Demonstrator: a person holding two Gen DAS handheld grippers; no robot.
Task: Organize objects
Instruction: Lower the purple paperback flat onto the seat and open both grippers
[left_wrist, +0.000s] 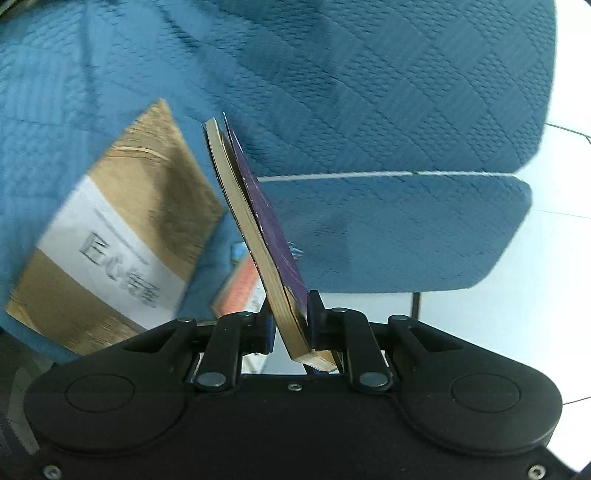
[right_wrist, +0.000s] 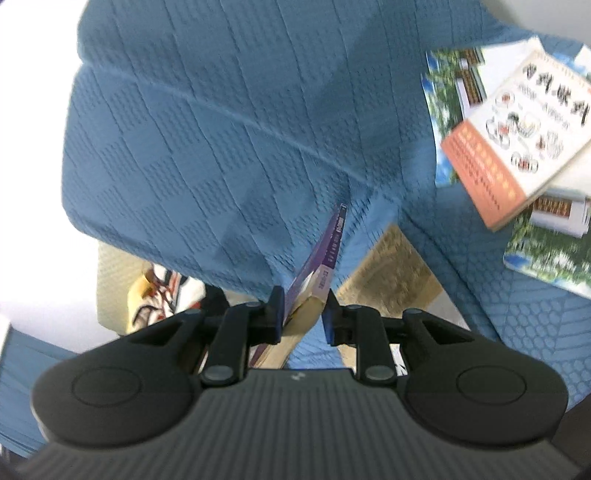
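Note:
A purple-covered paperback (left_wrist: 266, 218) with yellowed pages is held on edge above a blue quilted sofa (left_wrist: 369, 110). My left gripper (left_wrist: 291, 310) is shut on its lower corner, pads pressing both covers. In the right wrist view the same purple book (right_wrist: 330, 240) shows its spine, and my right gripper (right_wrist: 303, 314) is shut on that end. A brown book with a white title band (left_wrist: 122, 229) lies flat on the seat, left of the purple one. The brown book (right_wrist: 391, 273) is just right of my right fingers.
On the seat at the right lie a white cookbook with an orange band (right_wrist: 517, 122) and green-photo magazines (right_wrist: 546, 251). An orange-edged book (left_wrist: 240, 291) peeks from behind the left fingers. A colourful shoe (right_wrist: 162, 295) sits at lower left. White floor (left_wrist: 535, 332) borders the sofa.

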